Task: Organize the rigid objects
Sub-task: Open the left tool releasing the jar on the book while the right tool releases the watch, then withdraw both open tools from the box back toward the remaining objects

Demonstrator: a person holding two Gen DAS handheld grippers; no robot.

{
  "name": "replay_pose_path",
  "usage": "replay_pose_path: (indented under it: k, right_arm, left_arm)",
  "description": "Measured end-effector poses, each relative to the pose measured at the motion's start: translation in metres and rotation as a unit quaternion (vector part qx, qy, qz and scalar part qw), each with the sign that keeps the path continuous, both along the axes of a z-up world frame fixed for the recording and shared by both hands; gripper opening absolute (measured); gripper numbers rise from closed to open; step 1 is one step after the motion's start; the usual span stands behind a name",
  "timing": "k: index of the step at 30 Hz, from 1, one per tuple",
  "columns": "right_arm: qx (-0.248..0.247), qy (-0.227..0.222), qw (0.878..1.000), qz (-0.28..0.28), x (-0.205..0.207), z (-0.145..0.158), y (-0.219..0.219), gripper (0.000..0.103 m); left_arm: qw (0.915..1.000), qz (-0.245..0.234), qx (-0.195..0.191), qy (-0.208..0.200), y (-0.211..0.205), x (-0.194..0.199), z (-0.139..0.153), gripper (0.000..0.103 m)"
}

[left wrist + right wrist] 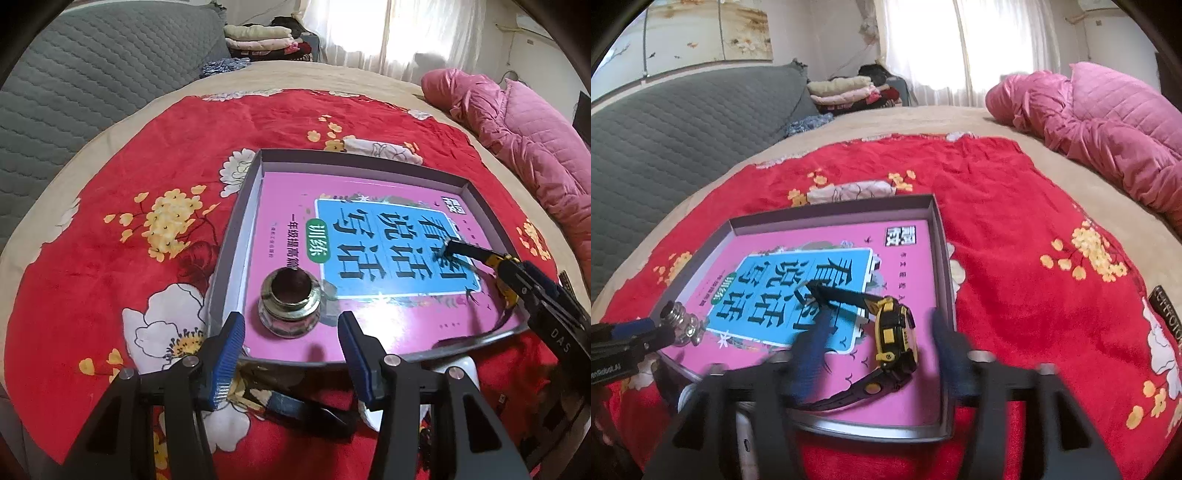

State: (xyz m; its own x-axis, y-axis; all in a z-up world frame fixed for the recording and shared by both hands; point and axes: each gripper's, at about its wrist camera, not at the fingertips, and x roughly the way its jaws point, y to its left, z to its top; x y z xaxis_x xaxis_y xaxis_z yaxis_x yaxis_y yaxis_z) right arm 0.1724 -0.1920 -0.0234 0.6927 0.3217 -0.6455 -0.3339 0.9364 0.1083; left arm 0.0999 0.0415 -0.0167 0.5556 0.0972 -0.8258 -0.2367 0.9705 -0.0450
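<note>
Two grippers, one shallow grey tray (236,236), one pink book (284,206) flat inside it. On the book cover: one metal threaded fitting (290,306) upright near the tray's near-left corner, and one yellow-and-black watch (895,332) with its strap laid out, near the tray's right side.

Left gripper (291,354) has its blue pads spread wide, just short of the fitting; pads touch nothing, nothing held. Fitting sits free between and just beyond the fingertips.

Right gripper (875,354) is motion-blurred, jaws apart on either side of the watch, no pad pressing on it; watch lies loose on the book.

Tray rests on one red floral blanket (1015,229) over a beige bed cover. One pink quilted bundle (1108,122) lies at far right, one grey quilted cushion (92,81) at far left, one stack of folded clothes (846,92) at back.

Under the left gripper on the blanket, one dark object with a blue part (295,406), unclear what.
</note>
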Motion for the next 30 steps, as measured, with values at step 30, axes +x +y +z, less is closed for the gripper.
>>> replay_pose_path:
  k: [30]
  right_arm:
    - [0.012,-0.069,0.997,0.036,-0.044,0.027,-0.009,0.076]
  left_arm:
    - [0.9998,0.006,0.017,-0.006,-0.001,-0.024,0.02,0.053]
